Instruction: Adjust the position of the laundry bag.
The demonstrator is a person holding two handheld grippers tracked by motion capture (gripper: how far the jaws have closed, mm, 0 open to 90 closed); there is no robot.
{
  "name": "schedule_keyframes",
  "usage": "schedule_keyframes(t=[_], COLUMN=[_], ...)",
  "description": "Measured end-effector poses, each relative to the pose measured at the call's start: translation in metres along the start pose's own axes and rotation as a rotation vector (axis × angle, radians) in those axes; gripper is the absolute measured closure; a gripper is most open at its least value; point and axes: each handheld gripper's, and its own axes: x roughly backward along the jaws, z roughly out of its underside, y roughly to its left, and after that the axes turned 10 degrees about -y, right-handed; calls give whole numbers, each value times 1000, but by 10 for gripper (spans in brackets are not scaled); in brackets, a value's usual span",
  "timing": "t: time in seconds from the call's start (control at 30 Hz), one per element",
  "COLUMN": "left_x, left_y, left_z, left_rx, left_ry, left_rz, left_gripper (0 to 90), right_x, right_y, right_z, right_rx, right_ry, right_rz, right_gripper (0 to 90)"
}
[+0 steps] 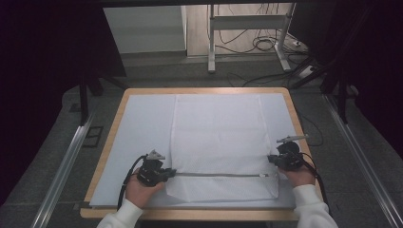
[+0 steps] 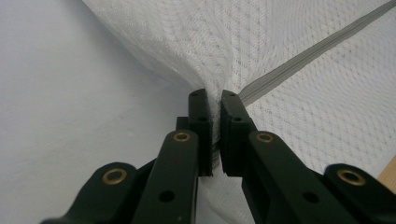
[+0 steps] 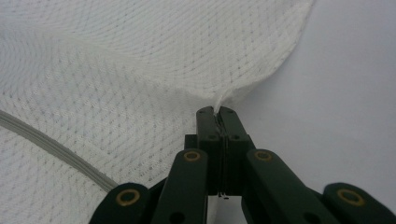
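Note:
A white mesh bag [image 1: 218, 142] with a grey zipper [image 1: 218, 175] across its near part lies flat on the pale mat [image 1: 142, 133]. My left gripper [image 1: 170, 172] is shut on the bag's left edge where the zipper ends; in the left gripper view [image 2: 214, 100] the mesh [image 2: 243, 46] bunches between the jaws and the zipper [image 2: 308, 51] runs off to the upper right. My right gripper [image 1: 272, 159] is shut on the bag's right edge; the right gripper view [image 3: 216, 112] shows a thin pinch of mesh [image 3: 140, 70] at the jaw tips.
The mat covers a wooden table [image 1: 114, 142] with its rim showing all round. Metal rails [image 1: 62, 166] run along both sides on the floor. Beyond the far edge stand a white frame [image 1: 247, 28] and loose cables [image 1: 266, 42].

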Motion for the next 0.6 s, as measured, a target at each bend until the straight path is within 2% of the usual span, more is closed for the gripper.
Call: schedule_keyframes(t=[0.17,0.37,0.6], left_x=[5,12,20], left_y=[6,12,23], left_z=[3,6,10], left_rx=[11,3,26], left_ry=[3,1,-5], left_rz=[4,1,-9], left_gripper=[856,856,856], right_x=[-4,-10,-16], right_y=[5,14,25], right_z=[-1,-3,-6], right_rx=[8,29,44], right_ry=[0,4,3], right_rz=[-15,-21,-39], right_gripper=[878,879,878])
